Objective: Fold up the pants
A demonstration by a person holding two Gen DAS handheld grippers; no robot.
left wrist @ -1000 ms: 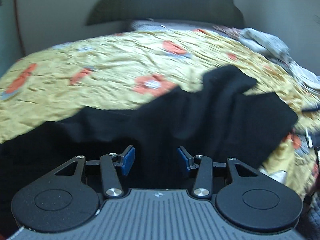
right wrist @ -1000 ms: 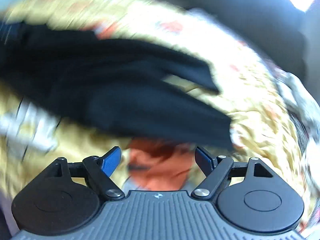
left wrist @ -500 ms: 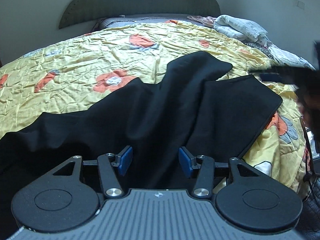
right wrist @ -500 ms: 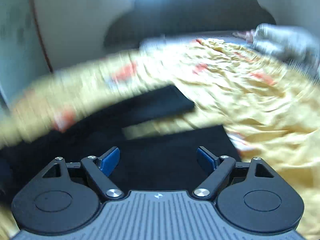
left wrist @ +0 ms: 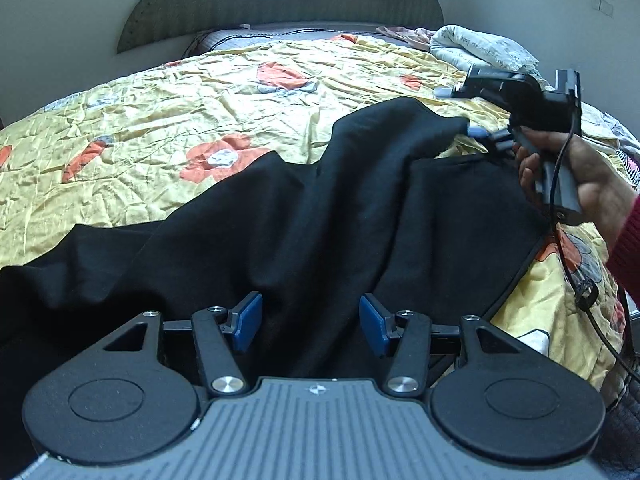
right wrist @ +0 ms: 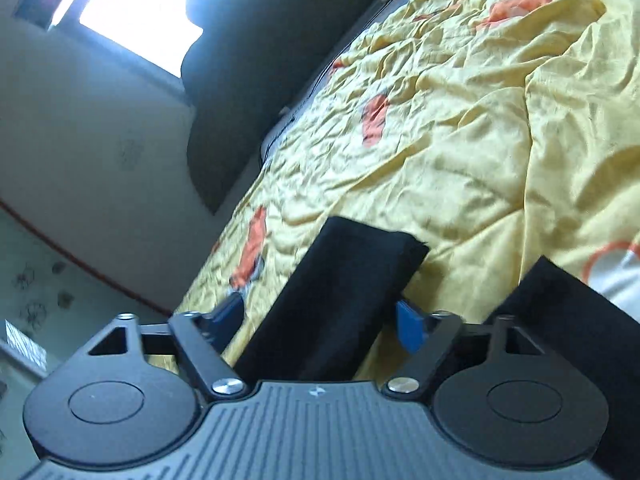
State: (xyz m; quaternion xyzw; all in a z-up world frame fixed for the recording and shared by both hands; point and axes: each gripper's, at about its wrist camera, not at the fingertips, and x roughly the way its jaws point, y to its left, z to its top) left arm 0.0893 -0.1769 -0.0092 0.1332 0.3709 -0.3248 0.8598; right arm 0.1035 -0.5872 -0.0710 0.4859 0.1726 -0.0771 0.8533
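Black pants being handled on a flowered bedspread by two hand-held grippers.

The black pants (left wrist: 304,216) are being shown spread in loose folds across the near part of the yellow bedspread (left wrist: 192,112), with one leg end lying toward the headboard (left wrist: 280,4). The left gripper (left wrist: 310,322) is being held low over the cloth, its blue pads standing apart with fabric beneath them but not pinched. The right gripper (right wrist: 320,320), rolled on its side, is being carried in by a hand (left wrist: 576,176) in a red sleeve (left wrist: 628,248); its jaws have just been closing, the hemmed leg end (right wrist: 352,280) is lying between the pads, and it is not being pressed by them, a gap being visible on the left side. A folded pale blanket (left wrist: 480,46) is being seen at the far corner.
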